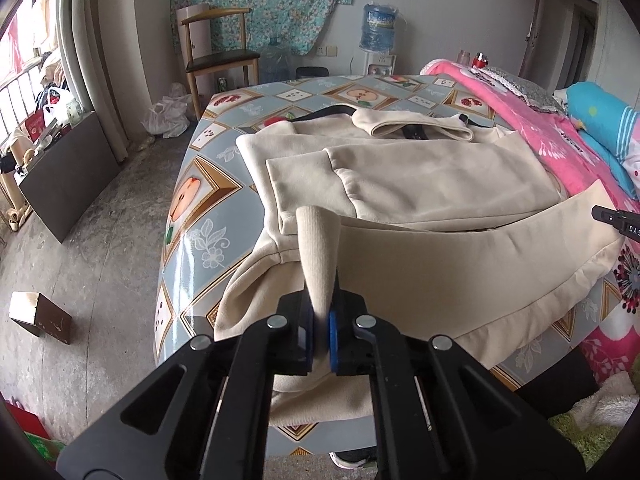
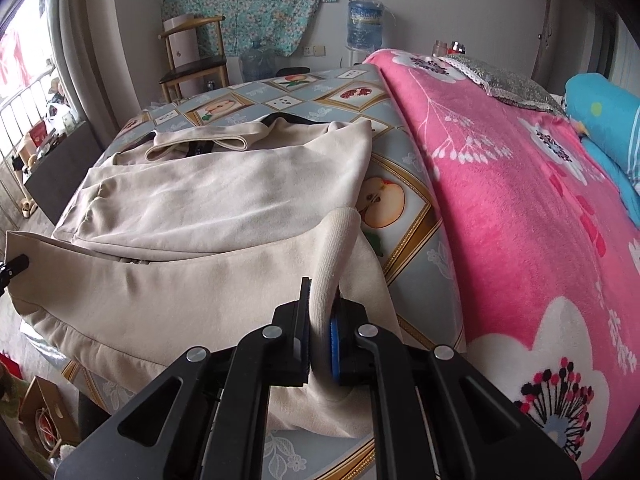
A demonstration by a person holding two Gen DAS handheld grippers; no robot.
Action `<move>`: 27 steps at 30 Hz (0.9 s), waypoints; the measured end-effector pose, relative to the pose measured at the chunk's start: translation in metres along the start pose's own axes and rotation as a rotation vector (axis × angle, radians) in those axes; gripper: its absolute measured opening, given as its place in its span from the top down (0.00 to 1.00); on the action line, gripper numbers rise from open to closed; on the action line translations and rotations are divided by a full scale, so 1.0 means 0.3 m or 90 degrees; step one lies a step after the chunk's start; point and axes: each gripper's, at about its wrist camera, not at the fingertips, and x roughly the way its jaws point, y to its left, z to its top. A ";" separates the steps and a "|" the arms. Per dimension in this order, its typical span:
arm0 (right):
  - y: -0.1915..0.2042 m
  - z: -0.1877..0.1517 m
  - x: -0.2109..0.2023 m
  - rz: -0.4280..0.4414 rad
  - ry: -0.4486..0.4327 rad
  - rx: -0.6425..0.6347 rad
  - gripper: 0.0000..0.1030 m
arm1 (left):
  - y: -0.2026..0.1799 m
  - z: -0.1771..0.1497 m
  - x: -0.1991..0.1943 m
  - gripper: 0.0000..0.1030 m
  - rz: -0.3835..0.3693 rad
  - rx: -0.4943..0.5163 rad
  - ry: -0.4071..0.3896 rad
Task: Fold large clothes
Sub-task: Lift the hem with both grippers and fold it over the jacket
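A large beige sweatshirt lies on a table covered with a fruit-patterned cloth, its sleeves folded across the body. My left gripper is shut on the ribbed hem at the garment's near left corner and lifts it. My right gripper is shut on the ribbed hem at the near right corner of the sweatshirt. The hem band stretches between the two grippers. The tip of the right gripper shows at the right edge of the left wrist view.
A pink flowered blanket lies right of the table cloth, with a blue pillow beyond it. A wooden chair and water bottle stand at the far wall. A brown box sits on the floor at left.
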 end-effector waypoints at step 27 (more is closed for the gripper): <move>-0.006 -0.030 -0.167 0.008 -0.091 -0.012 0.93 | -0.012 -0.016 -0.174 0.96 -0.019 -0.051 -0.124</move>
